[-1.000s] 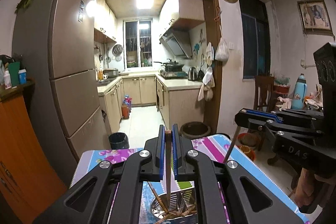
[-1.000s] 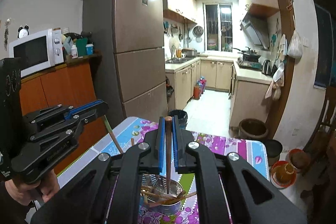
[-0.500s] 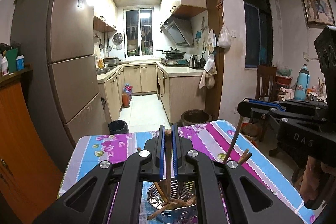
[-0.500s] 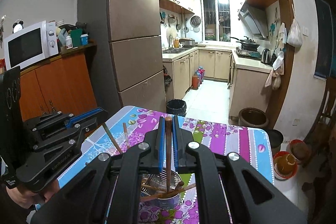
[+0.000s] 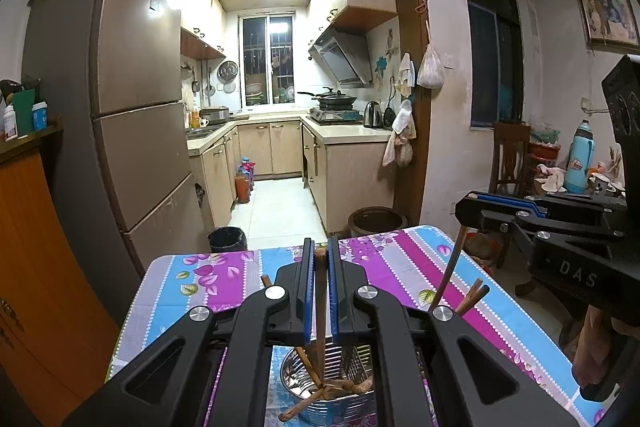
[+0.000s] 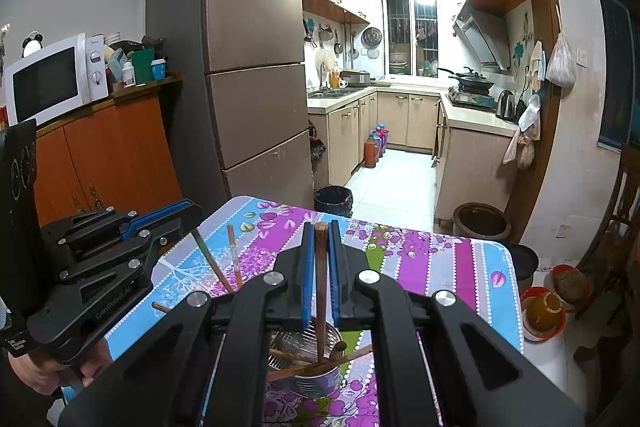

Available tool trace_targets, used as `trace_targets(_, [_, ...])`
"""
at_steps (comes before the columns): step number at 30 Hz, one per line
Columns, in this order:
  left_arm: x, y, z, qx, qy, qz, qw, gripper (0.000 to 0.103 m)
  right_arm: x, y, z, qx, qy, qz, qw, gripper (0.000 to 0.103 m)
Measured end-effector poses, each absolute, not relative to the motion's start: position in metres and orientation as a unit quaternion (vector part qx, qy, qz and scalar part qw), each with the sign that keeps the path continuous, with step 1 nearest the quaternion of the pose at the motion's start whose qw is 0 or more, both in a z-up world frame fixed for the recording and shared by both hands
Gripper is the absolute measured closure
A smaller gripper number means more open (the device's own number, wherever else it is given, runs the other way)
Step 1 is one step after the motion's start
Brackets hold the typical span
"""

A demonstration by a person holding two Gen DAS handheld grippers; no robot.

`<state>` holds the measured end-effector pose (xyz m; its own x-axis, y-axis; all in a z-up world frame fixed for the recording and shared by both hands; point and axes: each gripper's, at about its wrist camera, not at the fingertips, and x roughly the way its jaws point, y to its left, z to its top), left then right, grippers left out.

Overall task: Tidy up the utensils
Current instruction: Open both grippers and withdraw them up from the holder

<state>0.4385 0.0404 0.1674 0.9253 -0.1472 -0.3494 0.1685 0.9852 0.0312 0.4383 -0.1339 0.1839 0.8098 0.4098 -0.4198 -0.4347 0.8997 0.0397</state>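
A round metal utensil holder stands on the flowered tablecloth, with several brown wooden chopsticks leaning in it. It also shows in the right wrist view. My left gripper is shut on a brown chopstick whose lower end reaches into the holder. My right gripper is shut on another brown chopstick, held upright over the holder. Each gripper shows from the side in the other's view, the right one and the left one.
The table's far edge faces a tall brown fridge, a black bin and a brown clay pot on the floor. An orange cabinet with a microwave stands left. A chair stands right.
Both views have tipped downward and come lower over the table, so more of the tablecloth and the holder shows. Both grippers stay shut on their chopsticks.
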Motion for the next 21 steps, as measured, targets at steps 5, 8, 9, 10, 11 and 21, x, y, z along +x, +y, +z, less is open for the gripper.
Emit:
trace_targets(5, [0.439,0.035,0.166,0.032,0.174,-0.078,0.981,0.095,0.439,-0.134,0.183,-0.031,0.212,0.222,0.951,0.098])
trace_targets(8, [0.437,0.034,0.165,0.032,0.171,-0.076,0.982,0.095,0.44,-0.135,0.18,-0.032,0.21,0.223,0.951,0.098])
trace_targets(9, [0.436,0.033,0.165,0.031,0.17,-0.075,0.982,0.095,0.439,-0.134,0.18,-0.032,0.21,0.222,0.952,0.098])
trace_targets(10, [0.436,0.033,0.165,0.031,0.169,-0.074,0.982,0.095,0.439,-0.135,0.18,-0.031,0.209,0.222,0.952,0.098])
trace_targets(11, [0.436,0.032,0.165,0.03,0.169,-0.073,0.983,0.095,0.438,-0.135,0.18,-0.03,0.209,0.221,0.952,0.098])
trace_targets(21, [0.43,0.037,0.163,0.02,0.16,-0.048,0.986,0.041,0.434,-0.145,0.183,-0.012,0.19,0.211,0.959,0.045])
